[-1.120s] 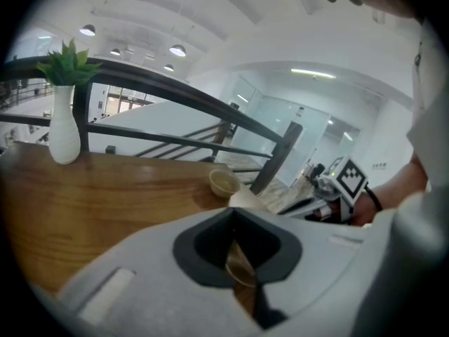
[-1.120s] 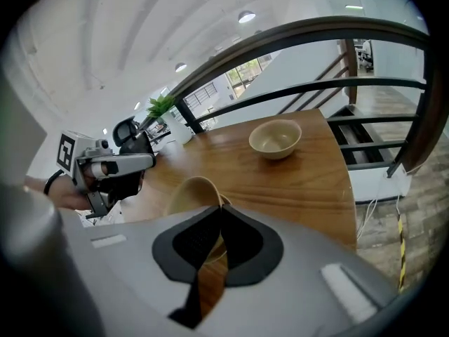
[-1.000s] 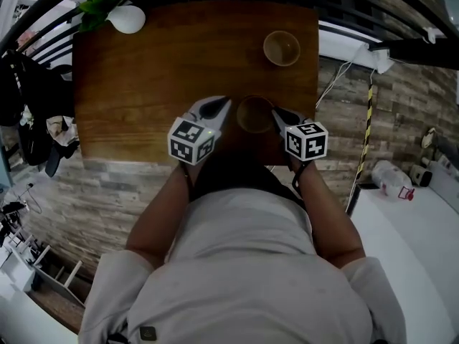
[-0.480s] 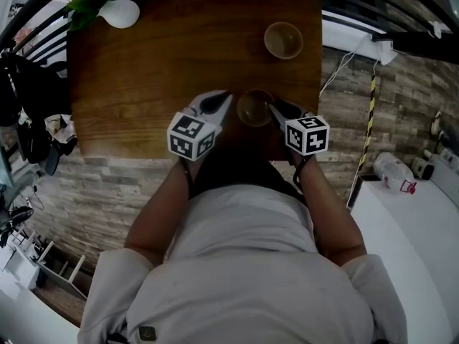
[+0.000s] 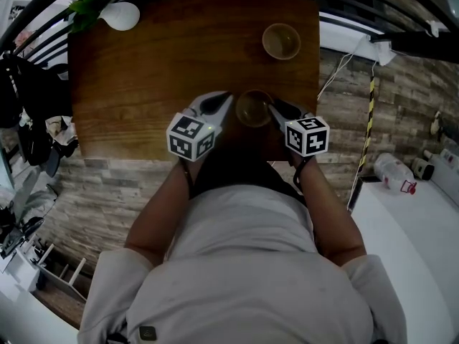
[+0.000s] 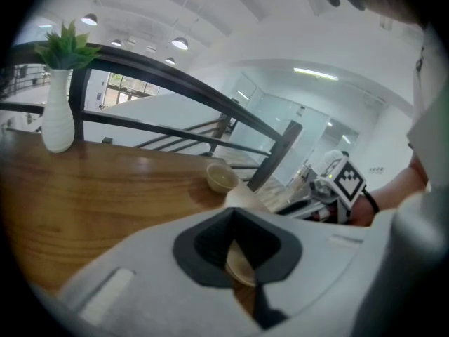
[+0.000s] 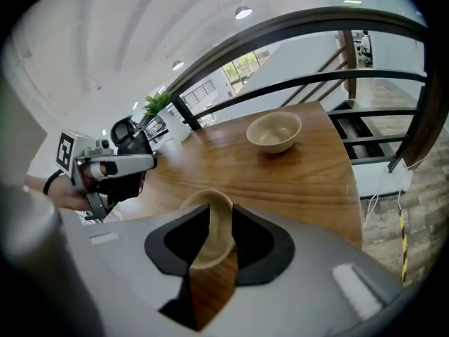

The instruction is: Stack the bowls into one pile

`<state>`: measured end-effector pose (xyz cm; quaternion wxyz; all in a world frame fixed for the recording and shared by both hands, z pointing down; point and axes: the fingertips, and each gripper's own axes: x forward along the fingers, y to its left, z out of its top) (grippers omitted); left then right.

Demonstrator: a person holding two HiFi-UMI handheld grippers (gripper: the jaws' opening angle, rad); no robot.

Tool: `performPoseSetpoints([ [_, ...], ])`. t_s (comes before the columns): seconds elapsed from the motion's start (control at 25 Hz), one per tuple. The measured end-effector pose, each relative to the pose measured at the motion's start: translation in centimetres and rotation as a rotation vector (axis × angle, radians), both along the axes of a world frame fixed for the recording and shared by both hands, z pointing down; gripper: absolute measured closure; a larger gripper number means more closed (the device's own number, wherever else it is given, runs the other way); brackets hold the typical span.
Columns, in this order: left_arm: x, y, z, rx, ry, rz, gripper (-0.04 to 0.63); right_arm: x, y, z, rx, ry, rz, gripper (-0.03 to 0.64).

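Fingers (image 7: 256,243) of the right gripper (image 7: 221,215) are standing wide apart, having just been opening. The rim of the near bowl (image 5: 254,109) is rising between them. A clear gap is showing on one side of that rim, so the pads are not clamping it. This bowl is sitting upright on the wooden table (image 5: 158,70), close to the table's near edge and right of the table's middle.

Fingers (image 6: 210,248) of the left gripper (image 6: 236,216) are meeting at their tips, closed with nothing between them. Through the slit behind the tips a sliver of the same bowl is showing. This gripper is hovering over the table's near edge, just beside the bowl's left side. The right gripper is reaching in from the bowl's other side, so the bowl is lying between the two. Both grippers are pointing slantwise down toward the tabletop. The left marker cube (image 5: 191,137) and the right marker cube (image 5: 308,136) are hanging over the table's near edge, ahead of the person's forearms.

The far bowl (image 5: 280,41), the same pale tan, is standing upright and alone near the table's far right corner. It is well apart from the near bowl, so the two are not yet stacked. A white vase (image 5: 123,16) holding a green plant (image 5: 90,2) is standing at the table's far left corner.
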<state>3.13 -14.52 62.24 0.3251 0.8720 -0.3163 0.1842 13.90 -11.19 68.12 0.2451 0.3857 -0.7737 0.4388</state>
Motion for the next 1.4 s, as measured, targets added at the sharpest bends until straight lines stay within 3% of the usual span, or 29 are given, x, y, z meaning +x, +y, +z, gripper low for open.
performPoseSetpoints([
  [0.2,0.6,0.4,-1.0,0.017,0.000,0.006,0.591,0.6,0.3,-1.3,0.026,0.000,0.007,0.512],
  [0.4,1.4,1.1,-2.5,0.031,0.013,0.010,0.591,1.1,0.8,-3.4,0.076,0.017,-0.014,0.607],
  [0.88,3.9,3.2,-8.9,0.131,0.022,0.006,0.591,3.2,2.4,-10.5,0.208,0.013,-0.028,0.607],
  [1.12,6.5,4.8,-13.6,0.219,0.039,0.002,0.591,5.7,3.8,-15.0,0.278,-0.026,0.018,0.607],
  [1.4,6.8,5.5,-21.6,0.355,0.052,-0.009,0.591,7.0,3.3,-24.8,0.443,-0.065,0.035,0.608],
])
